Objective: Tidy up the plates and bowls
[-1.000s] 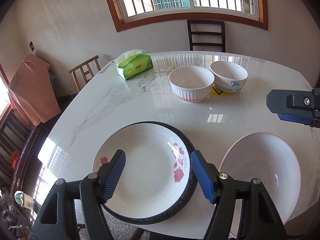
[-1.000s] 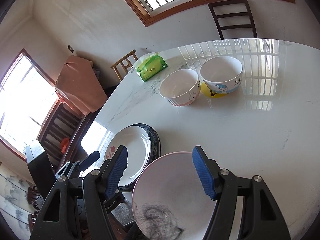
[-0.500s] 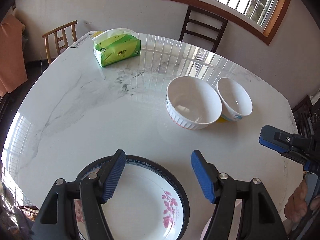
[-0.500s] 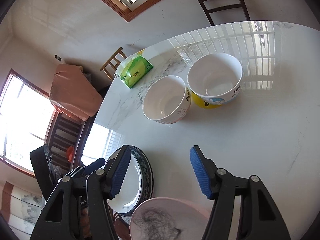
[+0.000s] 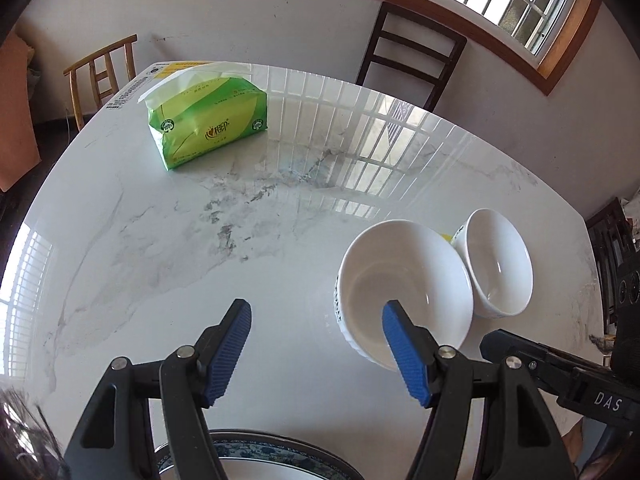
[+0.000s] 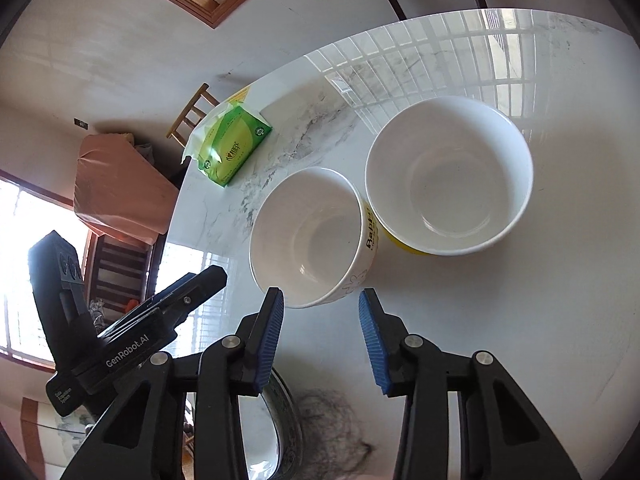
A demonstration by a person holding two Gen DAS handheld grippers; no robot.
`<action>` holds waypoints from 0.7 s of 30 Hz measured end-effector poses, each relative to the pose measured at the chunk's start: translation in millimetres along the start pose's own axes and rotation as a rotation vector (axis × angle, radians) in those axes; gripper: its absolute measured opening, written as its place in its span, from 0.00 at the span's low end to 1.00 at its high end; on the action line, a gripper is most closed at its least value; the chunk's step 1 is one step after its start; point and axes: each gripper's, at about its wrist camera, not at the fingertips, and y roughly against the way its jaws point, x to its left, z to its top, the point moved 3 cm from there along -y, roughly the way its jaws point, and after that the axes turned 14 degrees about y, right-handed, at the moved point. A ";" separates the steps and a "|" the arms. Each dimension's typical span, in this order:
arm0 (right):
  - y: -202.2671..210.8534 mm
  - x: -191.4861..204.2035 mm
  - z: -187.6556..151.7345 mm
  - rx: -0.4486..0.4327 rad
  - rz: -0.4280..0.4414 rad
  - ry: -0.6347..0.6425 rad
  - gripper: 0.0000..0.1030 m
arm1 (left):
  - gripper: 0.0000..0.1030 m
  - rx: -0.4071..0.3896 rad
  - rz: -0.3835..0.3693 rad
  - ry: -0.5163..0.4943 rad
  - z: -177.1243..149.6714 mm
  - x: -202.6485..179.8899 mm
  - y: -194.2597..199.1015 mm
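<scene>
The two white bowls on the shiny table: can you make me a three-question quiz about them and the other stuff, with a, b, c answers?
1. Where does the green tissue pack lie?
a) inside a bowl
b) on the white marble table, far from the bowls
c) on a chair

2. How many bowls stand on the table?
a) two
b) three
c) four

3. What is between the right gripper's blue fingers?
a) a plate
b) a bowl
c) nothing

Answers: 1 b, the pack sits alone near the far edge. 2 a, a white bowl with ribbed sides and a white bowl with a yellow base, side by side. 3 c, only bare tabletop shows there.
</scene>
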 end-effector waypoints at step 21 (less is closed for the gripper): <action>-40.5 -13.6 13.9 0.056 -0.050 -0.017 0.31 | 0.16 0.106 0.084 -0.098 -1.5 -14.5 -62.3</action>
